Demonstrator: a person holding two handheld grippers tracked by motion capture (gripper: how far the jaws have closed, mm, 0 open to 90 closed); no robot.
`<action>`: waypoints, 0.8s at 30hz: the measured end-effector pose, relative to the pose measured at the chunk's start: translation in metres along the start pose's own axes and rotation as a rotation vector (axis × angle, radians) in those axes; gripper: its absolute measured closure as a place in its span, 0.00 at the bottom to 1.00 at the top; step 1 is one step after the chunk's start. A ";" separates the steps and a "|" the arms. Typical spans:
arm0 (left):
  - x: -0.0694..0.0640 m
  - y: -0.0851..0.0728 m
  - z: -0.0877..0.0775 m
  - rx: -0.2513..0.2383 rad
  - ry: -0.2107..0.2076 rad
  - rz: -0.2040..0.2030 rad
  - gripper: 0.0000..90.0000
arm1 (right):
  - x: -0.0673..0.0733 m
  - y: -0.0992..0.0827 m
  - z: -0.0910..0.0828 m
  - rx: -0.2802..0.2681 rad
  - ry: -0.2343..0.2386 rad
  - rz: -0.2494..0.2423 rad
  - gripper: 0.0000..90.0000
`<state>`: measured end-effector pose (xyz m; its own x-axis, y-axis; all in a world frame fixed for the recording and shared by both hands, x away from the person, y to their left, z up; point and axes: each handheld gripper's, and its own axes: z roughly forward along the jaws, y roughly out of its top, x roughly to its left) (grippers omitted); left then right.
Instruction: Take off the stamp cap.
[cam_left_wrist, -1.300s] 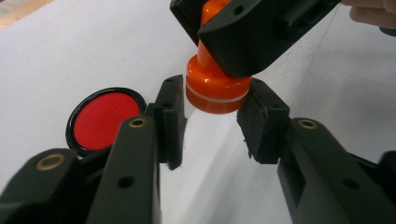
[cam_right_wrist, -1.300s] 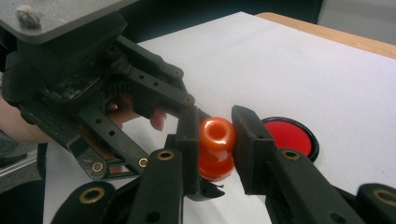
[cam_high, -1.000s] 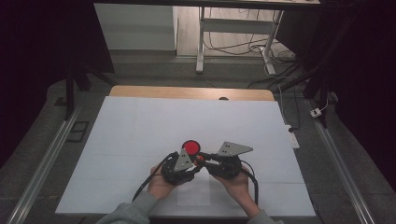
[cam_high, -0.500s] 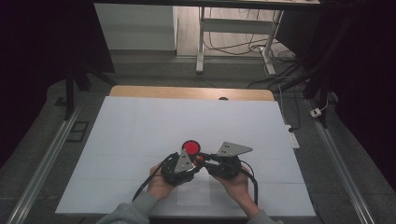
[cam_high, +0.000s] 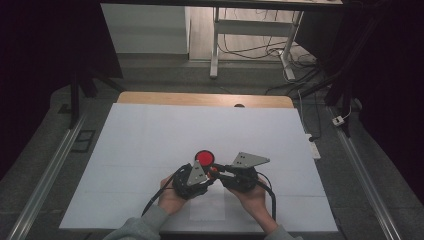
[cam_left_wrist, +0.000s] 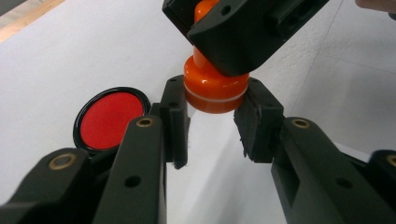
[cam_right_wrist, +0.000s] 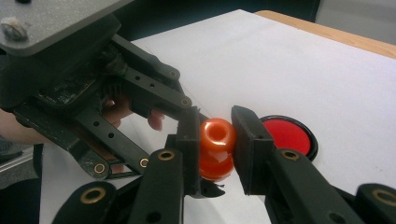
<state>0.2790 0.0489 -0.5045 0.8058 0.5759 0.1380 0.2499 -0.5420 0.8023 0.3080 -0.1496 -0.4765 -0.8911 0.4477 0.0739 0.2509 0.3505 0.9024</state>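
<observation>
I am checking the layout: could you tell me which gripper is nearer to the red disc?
Left. The left gripper sits right beside the red disc, while the right gripper comes in from the far side; both clamp the orange piece.

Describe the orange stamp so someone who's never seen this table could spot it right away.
On the white table, look near the front edge where the left gripper and right gripper meet. Both clamp a glossy orange stamp, knob-shaped; the flat red ink pad beside it lies untouched.
</observation>
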 end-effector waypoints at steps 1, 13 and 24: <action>0.000 0.000 0.000 0.000 -0.001 0.000 0.73 | 0.000 0.000 0.000 0.000 -0.001 0.000 0.81; 0.000 0.000 -0.001 -0.007 0.001 -0.003 0.73 | 0.000 0.000 0.000 -0.010 0.003 0.009 0.81; 0.000 0.000 -0.002 -0.004 0.004 -0.008 0.73 | 0.001 0.000 0.000 -0.014 -0.002 0.006 0.81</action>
<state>0.2785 0.0499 -0.5034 0.8016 0.5825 0.1344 0.2536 -0.5349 0.8059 0.3074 -0.1496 -0.4762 -0.8891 0.4510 0.0784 0.2505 0.3361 0.9079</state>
